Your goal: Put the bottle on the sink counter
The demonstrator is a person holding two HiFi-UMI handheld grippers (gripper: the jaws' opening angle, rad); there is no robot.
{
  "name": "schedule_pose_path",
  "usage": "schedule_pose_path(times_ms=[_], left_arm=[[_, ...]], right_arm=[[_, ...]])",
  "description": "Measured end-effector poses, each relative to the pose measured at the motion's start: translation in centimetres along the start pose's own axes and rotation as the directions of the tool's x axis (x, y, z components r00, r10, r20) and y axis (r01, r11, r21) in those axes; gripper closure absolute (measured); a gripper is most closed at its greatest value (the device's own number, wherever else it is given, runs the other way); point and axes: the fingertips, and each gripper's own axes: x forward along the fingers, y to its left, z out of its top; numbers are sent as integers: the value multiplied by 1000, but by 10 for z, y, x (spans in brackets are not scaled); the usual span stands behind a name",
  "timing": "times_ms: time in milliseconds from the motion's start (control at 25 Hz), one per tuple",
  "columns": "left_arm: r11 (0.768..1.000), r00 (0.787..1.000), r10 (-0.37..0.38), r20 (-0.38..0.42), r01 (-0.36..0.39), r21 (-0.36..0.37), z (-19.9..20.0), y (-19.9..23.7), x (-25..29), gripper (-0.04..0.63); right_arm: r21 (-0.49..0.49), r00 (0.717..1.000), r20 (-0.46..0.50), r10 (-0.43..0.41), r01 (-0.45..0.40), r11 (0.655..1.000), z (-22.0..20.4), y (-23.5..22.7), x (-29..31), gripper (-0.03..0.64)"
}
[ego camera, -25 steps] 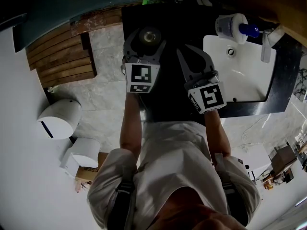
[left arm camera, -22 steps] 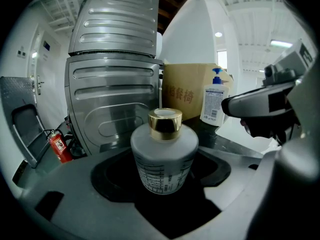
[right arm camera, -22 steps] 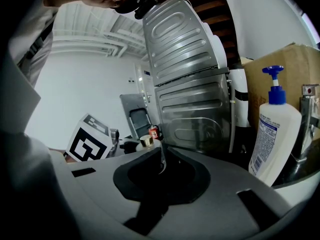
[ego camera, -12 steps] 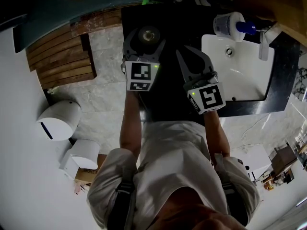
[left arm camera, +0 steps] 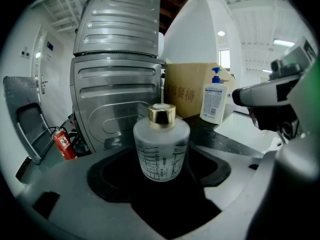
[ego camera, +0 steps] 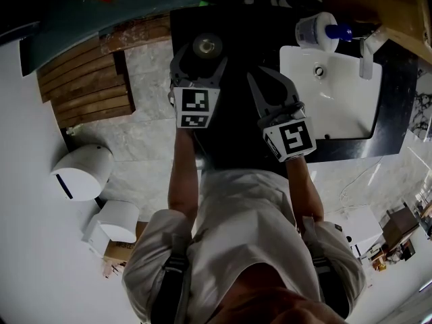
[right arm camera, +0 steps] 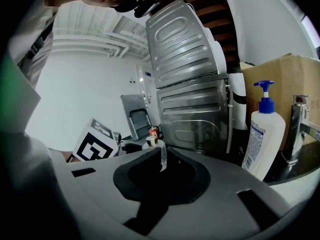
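Note:
A frosted glass bottle (left arm camera: 161, 151) with a gold cap (ego camera: 207, 46) stands upright between the jaws of my left gripper (ego camera: 202, 58), which is shut on it. In the head view it is over the left part of the black sink counter (ego camera: 233, 137). In the left gripper view the left gripper (left arm camera: 160, 164) frames the bottle's base. My right gripper (ego camera: 272, 79) is beside it to the right, over the counter, with its jaws together and nothing in them. The right gripper view shows that gripper (right arm camera: 162, 156) with the bottle (right arm camera: 152, 143) partly hidden behind it.
A white basin (ego camera: 337, 93) with a faucet (ego camera: 368, 56) is set in the counter's right side. A pump soap bottle (ego camera: 317, 32) stands behind it. A ribbed metal cabinet (left arm camera: 117, 84) and a cardboard box (left arm camera: 187, 91) are at the back. A white dispenser (ego camera: 81, 171) hangs left.
Both grippers and the bottle have drifted slightly up and left in the head view, along with the rest of the scene. The left gripper's hold is unchanged.

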Motion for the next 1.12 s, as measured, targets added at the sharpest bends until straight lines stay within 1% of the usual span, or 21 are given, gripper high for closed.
schedule_pose_path(times_ms=[240, 400, 520, 680, 720, 800, 840, 880, 1120], left_arm=[[1000, 1000, 4, 4, -3, -21, -7, -6, -14, 268], [999, 1000, 20, 11, -20, -39, -10, -8, -27, 268], [999, 999, 21, 25, -20, -46, -7, -11, -38, 268], [999, 999, 13, 52, -11, -37, 2, -17, -56, 269], [999, 998, 18, 62, -16, -34, 5, -18, -61, 281], [999, 995, 43, 87, -41, -29, 12, -18, -74, 355], [998, 994, 54, 99, -52, -26, 16, -19, -80, 374], [998, 992, 61, 110, -59, -24, 20, -20, -86, 379], [998, 981, 66, 183, -61, -33, 48, -35, -125, 457]], right_arm=[[-7, 1000, 7, 9, -9, 1000, -2, 8, -9, 586], [-9, 1000, 4, 13, -13, 1000, -3, 15, -15, 586], [-7, 1000, 14, 12, -12, 1000, -1, 18, -19, 595], [-16, 999, 32, 19, -18, 1000, 6, 24, -26, 598], [-20, 999, 37, 20, -19, 1000, 9, 26, -28, 601], [-27, 999, 48, 25, -24, 999, 15, 29, -33, 606], [-31, 998, 53, 29, -28, 999, 18, 31, -36, 606], [-36, 998, 59, 34, -32, 999, 21, 33, -39, 606], [-69, 993, 95, 63, -57, 996, 42, 43, -60, 606]])
